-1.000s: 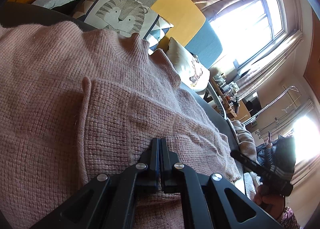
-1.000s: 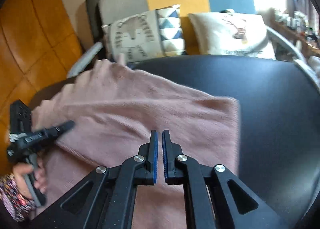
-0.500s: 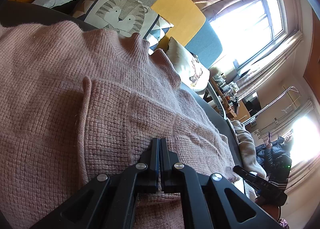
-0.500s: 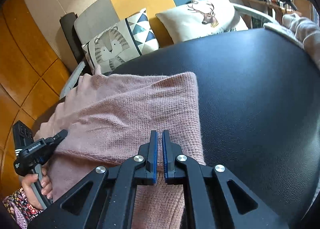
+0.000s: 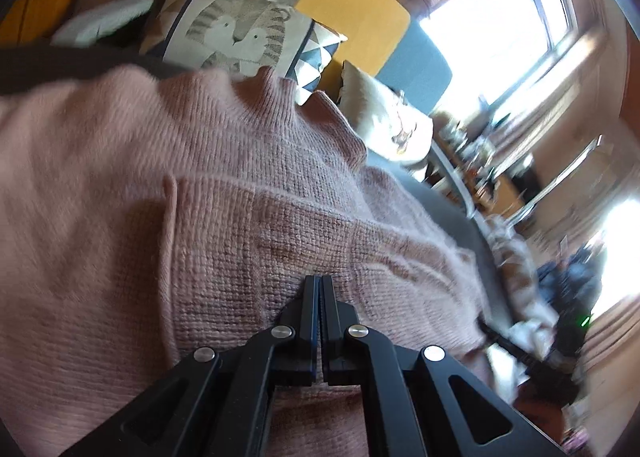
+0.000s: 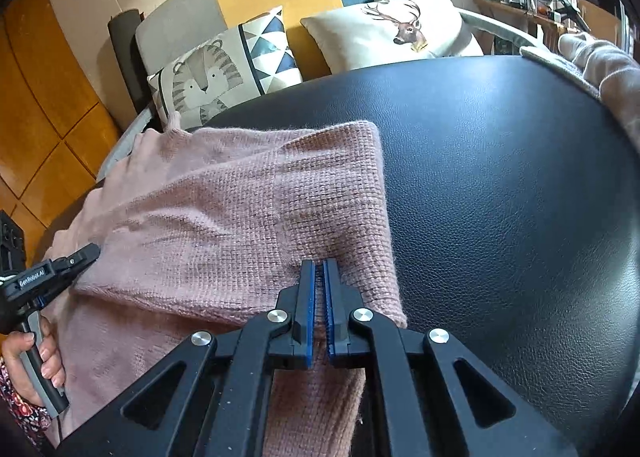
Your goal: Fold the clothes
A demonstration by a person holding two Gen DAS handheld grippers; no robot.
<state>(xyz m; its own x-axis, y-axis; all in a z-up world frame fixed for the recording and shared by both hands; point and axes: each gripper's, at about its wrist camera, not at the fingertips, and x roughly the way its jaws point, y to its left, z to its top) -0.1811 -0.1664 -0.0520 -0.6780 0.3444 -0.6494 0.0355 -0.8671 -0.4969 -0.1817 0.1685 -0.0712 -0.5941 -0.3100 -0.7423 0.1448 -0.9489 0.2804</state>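
A pink knitted sweater lies on the black leather table, with one layer folded over the rest. My right gripper is shut, its tips resting on the top layer close to the right edge; pink knit shows through the slit between the blue pads. My left gripper is shut with its tips on the sweater. In the right wrist view the left gripper touches the folded layer's left end, gripped by a hand. The left wrist view is blurred; the right gripper is a dark streak there.
A sofa behind the table carries a tiger cushion and a deer cushion. A beige garment hangs over the table's far right edge. Bare black tabletop stretches right of the sweater. Orange wooden panels stand at the left.
My right gripper slid right across the sweater, nearer its right edge, and rolled. The left gripper stayed on the same spot of knit and rolled a little. The sweater lies as before.
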